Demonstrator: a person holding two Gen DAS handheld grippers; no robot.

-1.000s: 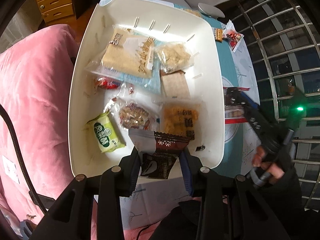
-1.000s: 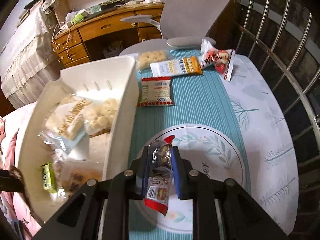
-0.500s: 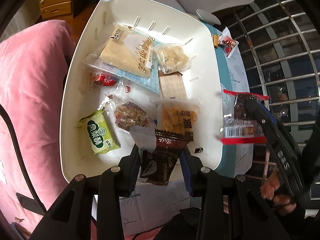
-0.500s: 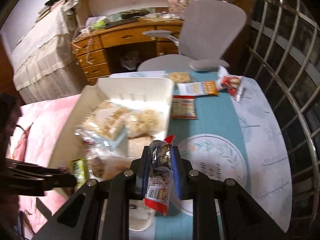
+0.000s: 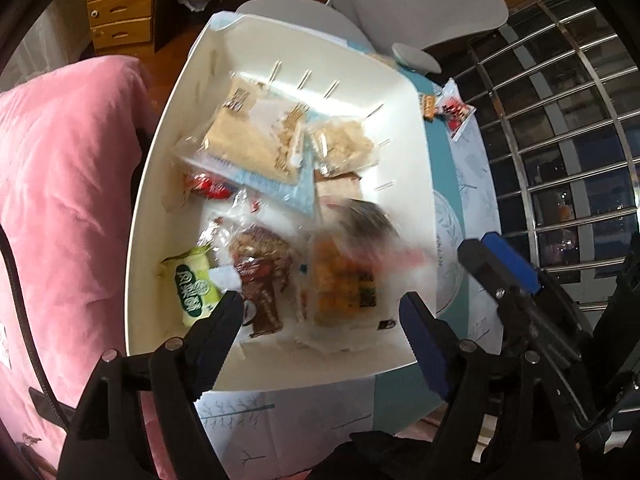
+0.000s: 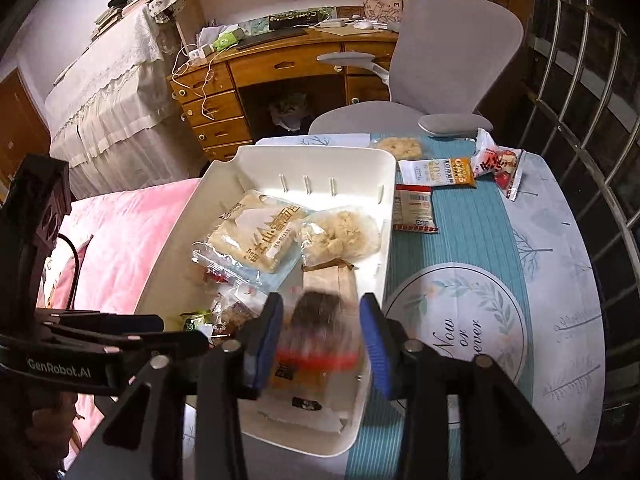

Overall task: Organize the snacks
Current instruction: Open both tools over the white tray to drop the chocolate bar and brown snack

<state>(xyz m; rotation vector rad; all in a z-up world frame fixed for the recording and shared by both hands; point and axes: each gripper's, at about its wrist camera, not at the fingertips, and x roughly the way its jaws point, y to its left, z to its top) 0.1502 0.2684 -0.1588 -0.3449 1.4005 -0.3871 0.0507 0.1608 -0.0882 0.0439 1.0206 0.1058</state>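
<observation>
A white bin (image 5: 416,128) (image 6: 256,160) holds several snack packs. My left gripper (image 5: 320,312) is open above the bin's near end; a brown snack pack (image 5: 262,296) lies in the bin just below it, beside a green pack (image 5: 192,284). My right gripper (image 6: 320,336) is open over the bin's near right side. A clear pack with a red stripe (image 6: 318,332) is a blur between its fingers, falling free; it also shows blurred in the left wrist view (image 5: 368,228). The right gripper's blue fingers (image 5: 508,268) reach in from the right.
Several snack packs lie on the teal tablecloth behind the bin: a red-white pack (image 6: 414,208), an orange-white pack (image 6: 438,172), a red pack (image 6: 498,164) and a pale one (image 6: 400,146). A grey chair (image 6: 456,40) stands behind, a pink blanket (image 5: 68,200) left, window bars (image 6: 580,100) right.
Both grippers have opened. The brown pack dropped from the left gripper into the bin. The right gripper moved over the bin and let go of the red-striped pack, which is falling.
</observation>
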